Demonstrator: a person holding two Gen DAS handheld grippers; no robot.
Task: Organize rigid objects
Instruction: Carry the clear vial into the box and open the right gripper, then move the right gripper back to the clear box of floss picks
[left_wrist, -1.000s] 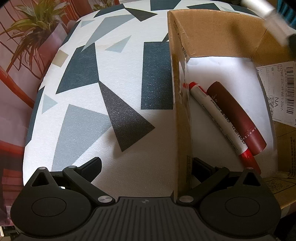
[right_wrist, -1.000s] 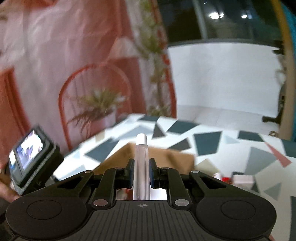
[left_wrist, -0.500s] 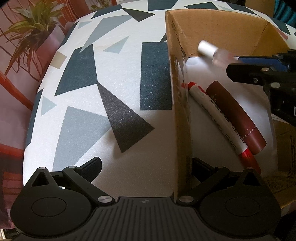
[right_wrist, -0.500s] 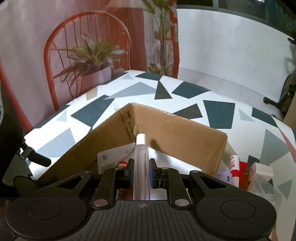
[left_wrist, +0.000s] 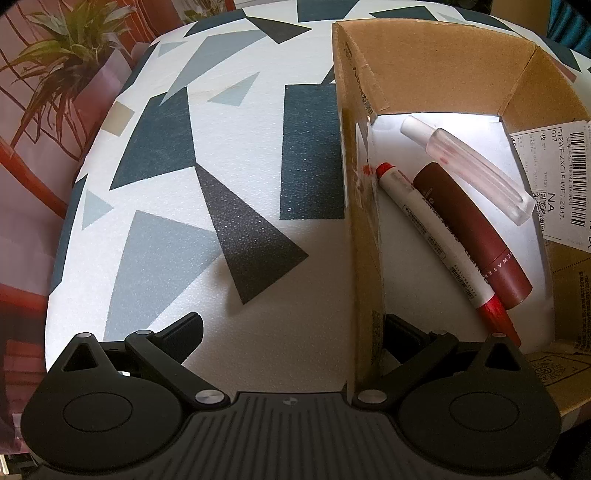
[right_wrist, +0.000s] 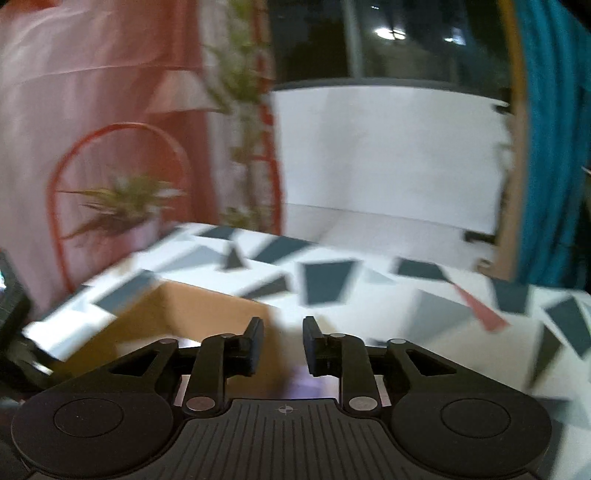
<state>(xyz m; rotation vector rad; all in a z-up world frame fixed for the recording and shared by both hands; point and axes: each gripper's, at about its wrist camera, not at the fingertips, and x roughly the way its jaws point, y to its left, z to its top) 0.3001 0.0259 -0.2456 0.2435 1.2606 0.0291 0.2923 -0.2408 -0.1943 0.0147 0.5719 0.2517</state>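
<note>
In the left wrist view an open cardboard box (left_wrist: 424, 62) stands on the patterned table (left_wrist: 236, 147). Inside it lie a clear tube with a white cap (left_wrist: 476, 173), a dark red tube (left_wrist: 472, 236) and a white marker with red ends (left_wrist: 436, 236), side by side. My left gripper (left_wrist: 293, 321) is open, one finger outside the box's near wall and one inside. My right gripper (right_wrist: 283, 332) is open; its jaws have just been opening and nothing is between them. In its blurred view it hangs above the box (right_wrist: 192, 310).
A shipping label (left_wrist: 554, 166) sits on the box's right flap. A potted plant (left_wrist: 55, 48) and a red chair (right_wrist: 122, 129) stand beyond the table's left edge. A blue curtain (right_wrist: 546, 147) hangs at the far right.
The right gripper let go of the clear tube, which now lies in the box beside the dark red tube. It has left the left wrist view. The left gripper has not moved.
</note>
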